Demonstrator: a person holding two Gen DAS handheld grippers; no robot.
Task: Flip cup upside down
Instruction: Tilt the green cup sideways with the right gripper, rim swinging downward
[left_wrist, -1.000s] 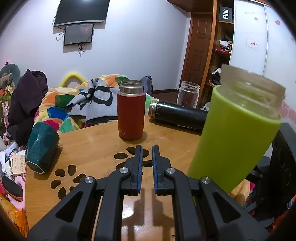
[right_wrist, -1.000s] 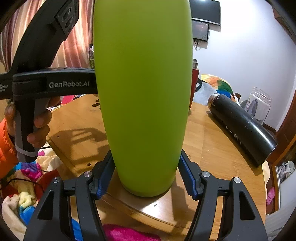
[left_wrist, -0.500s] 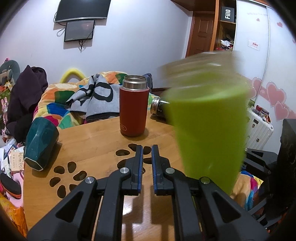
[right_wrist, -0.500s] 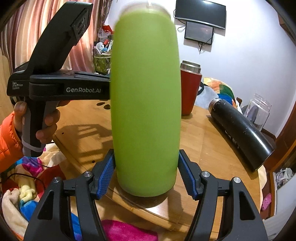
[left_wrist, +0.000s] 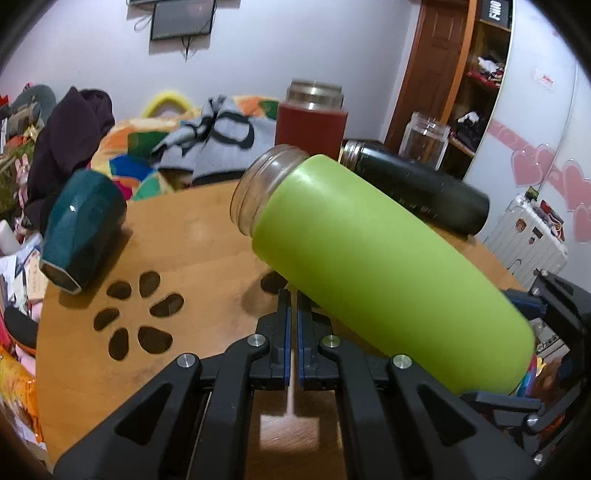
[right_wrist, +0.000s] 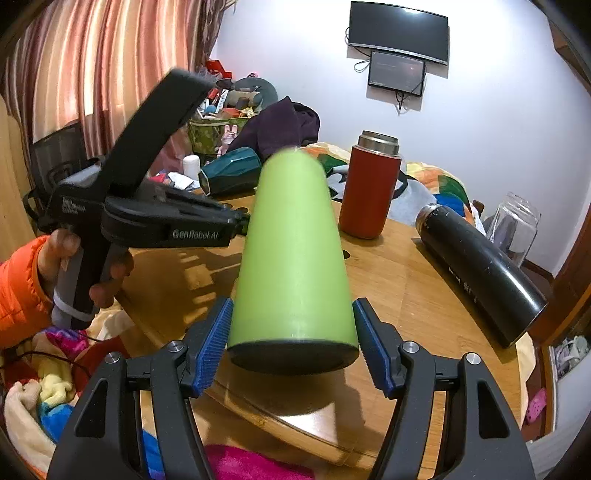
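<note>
The green cup (left_wrist: 384, 258) with a clear glass rim is held in the air, tipped over with its mouth pointing away from the right gripper and down toward the table. My right gripper (right_wrist: 293, 345) is shut on the cup (right_wrist: 291, 258) near its dark base, blue pads on both sides. My left gripper (left_wrist: 293, 314) is shut and empty, low over the wooden table (left_wrist: 184, 258), just below and left of the cup. The left gripper's body also shows in the right wrist view (right_wrist: 155, 225), held by a hand in an orange sleeve.
On the table stand a red flask (left_wrist: 312, 122) and a clear glass jar (left_wrist: 424, 142); a black flask (left_wrist: 417, 188) and a teal cup (left_wrist: 79, 227) lie on their sides. Paw-print cutouts (left_wrist: 138, 317) mark the tabletop. Clothes and bedding lie behind.
The right gripper has lifted the green cup off the table and tipped it from upright to nearly lying flat, mouth away. The left gripper stayed shut and shifted slightly.
</note>
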